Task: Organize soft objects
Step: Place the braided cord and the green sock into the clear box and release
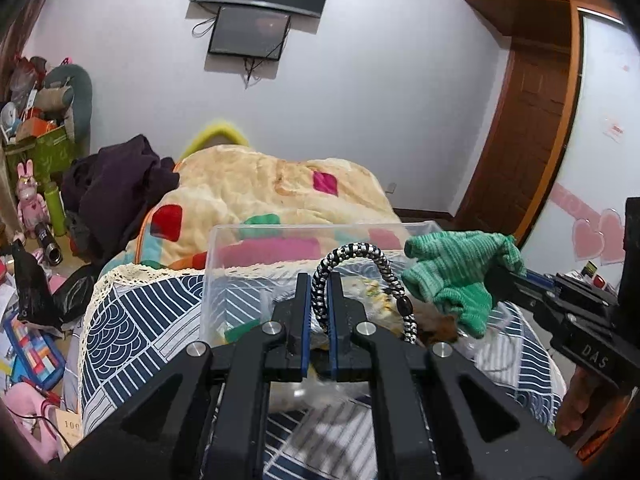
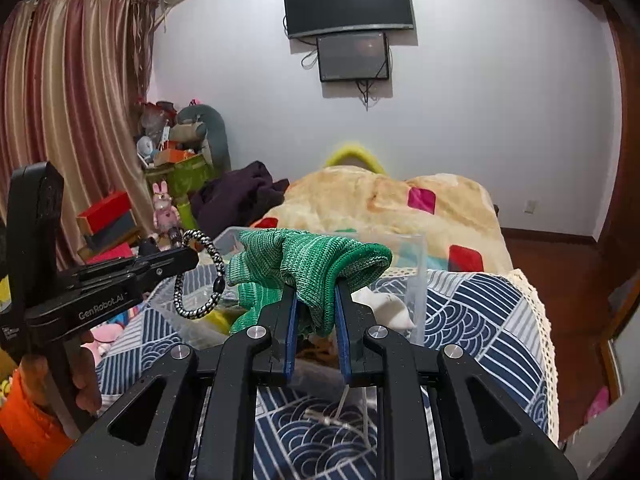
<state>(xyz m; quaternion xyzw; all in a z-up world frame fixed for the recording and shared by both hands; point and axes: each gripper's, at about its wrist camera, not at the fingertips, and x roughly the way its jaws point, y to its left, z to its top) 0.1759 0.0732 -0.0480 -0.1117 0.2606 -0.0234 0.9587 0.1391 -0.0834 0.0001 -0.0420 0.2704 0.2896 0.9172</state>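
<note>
Left gripper (image 1: 319, 280) jaws are clamping the limp braided cord loop (image 1: 362, 254), right gripper (image 2: 316, 292) jaws are pinching the floppy green knit glove (image 2: 316, 262) mid-fold over the clear box (image 1: 224, 264) at frame centre.

A: What hangs on the far wall?
B: A dark television (image 2: 347, 2), with a smaller screen (image 2: 353, 57) just below it.
A: And on the left?
B: Striped curtains (image 2: 72, 120), a pink rabbit figure (image 2: 165, 211), and dark clothes (image 1: 116, 188).
</note>
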